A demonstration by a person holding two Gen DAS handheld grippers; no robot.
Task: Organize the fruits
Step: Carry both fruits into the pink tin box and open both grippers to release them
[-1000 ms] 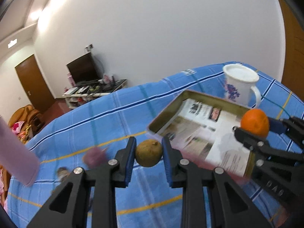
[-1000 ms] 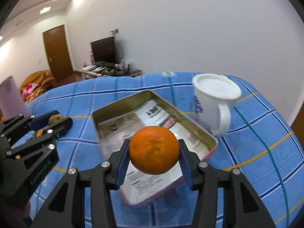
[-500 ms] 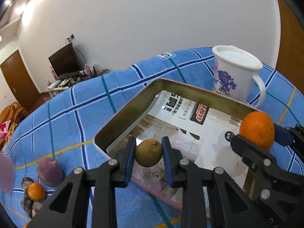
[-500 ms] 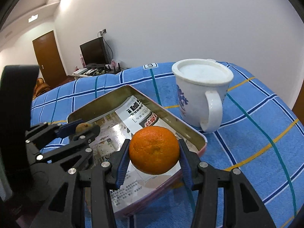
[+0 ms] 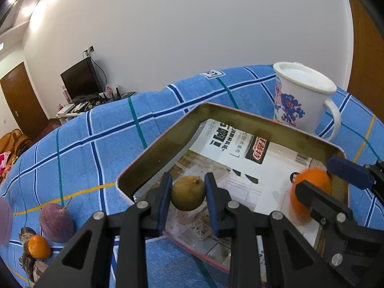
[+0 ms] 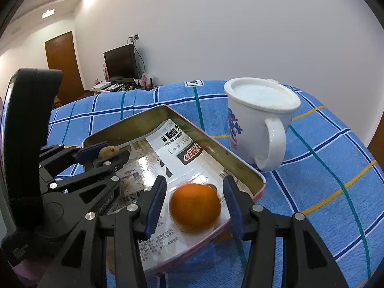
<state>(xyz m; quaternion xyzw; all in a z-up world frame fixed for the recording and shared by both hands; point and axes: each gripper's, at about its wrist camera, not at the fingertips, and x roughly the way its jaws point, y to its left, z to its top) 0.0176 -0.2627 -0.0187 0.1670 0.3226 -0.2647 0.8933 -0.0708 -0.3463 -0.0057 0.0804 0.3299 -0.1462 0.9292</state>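
I am at the placing step: both fruits are over the metal tray (image 5: 168, 139) and it is time to let them settle on the printed paper lining (image 6: 182, 144) inside it. My left hand-held gripper (image 5: 188, 195) is clenched on the small brown-green fruit (image 5: 188, 193), its blue pads pressing both sides, just inside the tray's near-left corner. My right hand-held gripper (image 6: 194, 204) stands with its jaws apart around the orange (image 6: 195, 207); there is a visible gap on each side of it and the fruit looks blurred, so I judge it released and dropping or rolling onto the lining near the tray's right corner. Next I would ease the left jaws apart low over the lining so the fruit does not bounce, then draw both grippers back and up. The tray wall is the edge to mind: the left fingers hang just over the near rim, and the right fingers straddle the rim at the corner, so a straight pull back could catch it. The white lidded mug (image 6: 259, 129) stands just beside the tray's far-right side, leaving little room there. Open room lies to the left over the blue checked cloth (image 5: 96, 148), where a purple fruit (image 5: 56, 223) and a small orange fruit (image 5: 39, 249) wait well apart from the tray; those are likely my next pickups
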